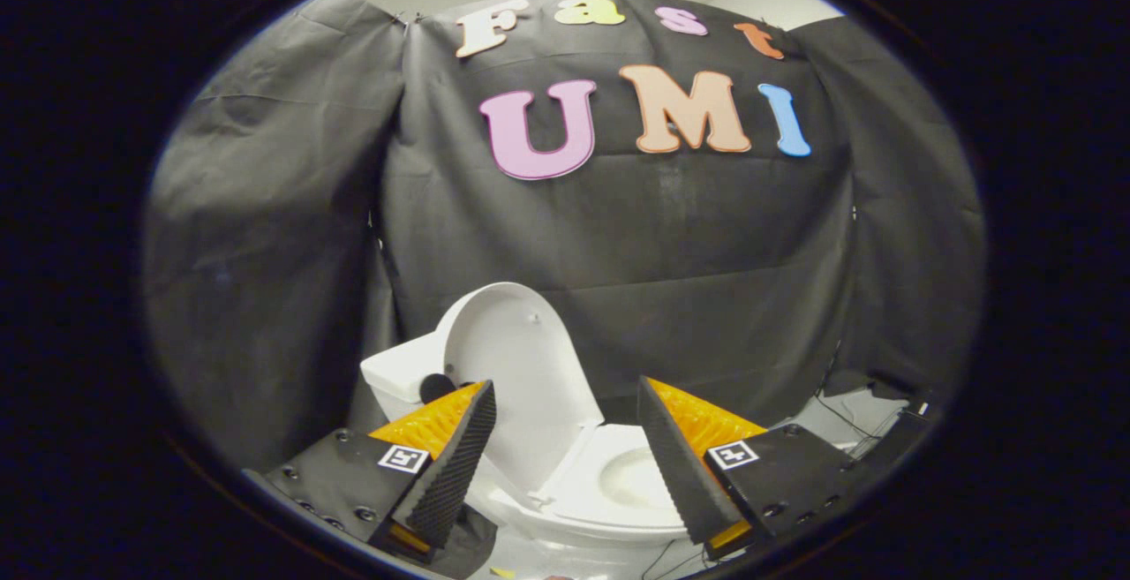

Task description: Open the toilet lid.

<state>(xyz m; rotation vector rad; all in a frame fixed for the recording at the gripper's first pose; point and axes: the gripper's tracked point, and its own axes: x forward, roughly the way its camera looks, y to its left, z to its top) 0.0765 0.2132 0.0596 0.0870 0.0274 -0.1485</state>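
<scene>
A white toilet (pixel 609 509) stands ahead of me against the black cloth wall. Its lid (pixel 516 368) is raised upright, leaning back toward the white tank (pixel 397 377). The seat ring (pixel 578 496) lies down around the open bowl (pixel 631 478). My gripper (pixel 565 403) is open, its two fingers spread wide with nothing between them. The lid and seat show in the gap between the fingers, a little beyond the tips. The left finger (pixel 450 456) covers part of the tank and the toilet's left side.
Black cloth walls close the booth at the back and both sides. Dark cables and a dark box (pixel 892 421) lie on the pale floor (pixel 839 421) to the right of the toilet.
</scene>
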